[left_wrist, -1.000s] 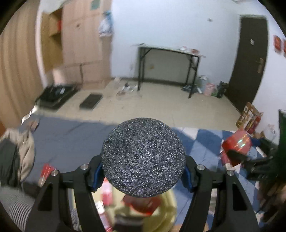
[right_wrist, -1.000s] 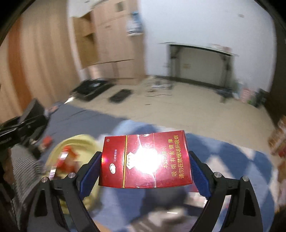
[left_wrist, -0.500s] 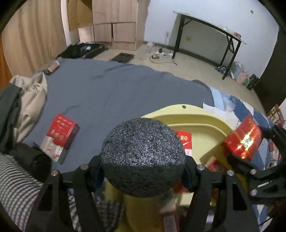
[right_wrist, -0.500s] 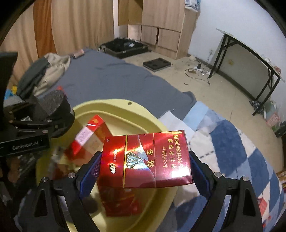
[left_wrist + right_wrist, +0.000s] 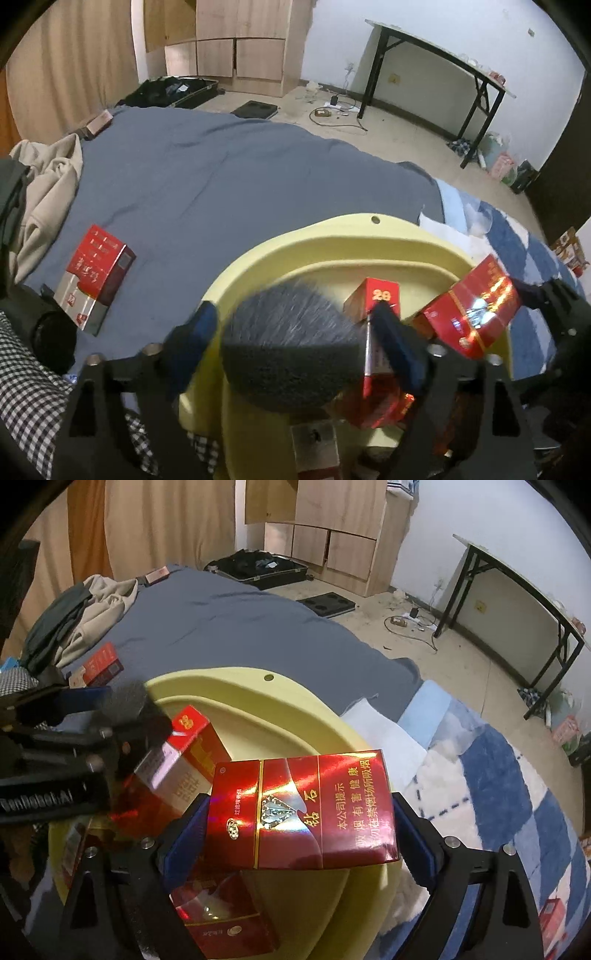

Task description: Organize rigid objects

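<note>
A yellow basin (image 5: 332,229) sits on the bed and holds several red cigarette packs (image 5: 376,295). My left gripper (image 5: 293,314) hangs over the basin's near left rim. Its jaws are opening, and the grey speckled ball (image 5: 291,347) between them is blurred and free of the left pad. My right gripper (image 5: 301,805) is over the basin's right side (image 5: 221,679). Its jaws are starting to open, but the pads still hold a red cigarette pack (image 5: 303,808). More packs (image 5: 192,746) lie below it. The ball (image 5: 125,701) also shows in the right wrist view.
A red and silver pack (image 5: 96,269) lies on the grey-blue sheet left of the basin. Clothes (image 5: 40,192) are piled at the far left and a checked cloth (image 5: 33,398) at the near left. A blue and white blanket (image 5: 498,775) lies to the right. A black-legged table (image 5: 443,59) stands by the wall.
Both grippers dropped from facing the room to hanging over the basin. The left jaws spread and the ball, held firmly before, now blurs and slips. The right keeps its pack.
</note>
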### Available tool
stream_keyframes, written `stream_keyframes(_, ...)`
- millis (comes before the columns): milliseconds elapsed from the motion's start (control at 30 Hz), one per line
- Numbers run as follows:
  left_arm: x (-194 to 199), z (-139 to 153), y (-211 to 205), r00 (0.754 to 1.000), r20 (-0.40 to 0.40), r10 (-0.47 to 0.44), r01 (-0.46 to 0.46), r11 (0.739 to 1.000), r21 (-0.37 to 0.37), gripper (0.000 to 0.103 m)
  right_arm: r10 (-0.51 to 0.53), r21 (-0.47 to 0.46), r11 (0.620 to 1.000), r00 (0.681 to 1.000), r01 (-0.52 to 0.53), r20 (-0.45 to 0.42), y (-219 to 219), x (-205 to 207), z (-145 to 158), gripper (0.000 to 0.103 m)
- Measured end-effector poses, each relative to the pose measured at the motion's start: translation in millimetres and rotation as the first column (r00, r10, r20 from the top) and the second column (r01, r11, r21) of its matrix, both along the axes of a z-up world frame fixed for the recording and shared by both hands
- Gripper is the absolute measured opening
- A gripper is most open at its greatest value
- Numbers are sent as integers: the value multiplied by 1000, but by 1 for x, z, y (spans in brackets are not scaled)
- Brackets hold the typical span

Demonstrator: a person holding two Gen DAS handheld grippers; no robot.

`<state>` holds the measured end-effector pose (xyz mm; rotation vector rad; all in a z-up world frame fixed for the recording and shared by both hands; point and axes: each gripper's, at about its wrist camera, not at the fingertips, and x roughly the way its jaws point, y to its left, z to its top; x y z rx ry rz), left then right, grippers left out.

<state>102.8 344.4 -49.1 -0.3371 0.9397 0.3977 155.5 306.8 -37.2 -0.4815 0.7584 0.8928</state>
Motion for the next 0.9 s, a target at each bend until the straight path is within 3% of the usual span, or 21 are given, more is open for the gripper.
stream_keyframes(167,-3,14,-8,1000,14,-3,2,1000,11,98,9,71,997,1000,-10,21,-30,-14,22,101)
stream_keyframes(300,-6,54,-36,996,83,-36,30,997,78,103,4,156,988,1000,-7,14,-67,-25,47,103)
stream_keyframes(367,-7,73,-54,991,119,-63,55,996,70,103,-23,198,980,1000,22,6,-91,-30,59,103)
stream_keyframes(500,-13,107,-105,965,212,-153,164,986,-32,103,-138,265,954,990,142,-33,-166,-34,76,103)
stream_keyframes(600,-23,130,-153,935,277,-221,228,974,9,103,-243,279,928,969,246,-46,-232,-37,84,103)
stream_keyframes(733,-49,133,-191,914,350,-204,232,972,-39,103,-361,264,895,931,360,-49,-319,-48,91,103)
stream_keyframes(900,-75,122,-240,903,332,-274,276,960,42,103,-466,258,850,884,459,-36,-409,-84,85,103)
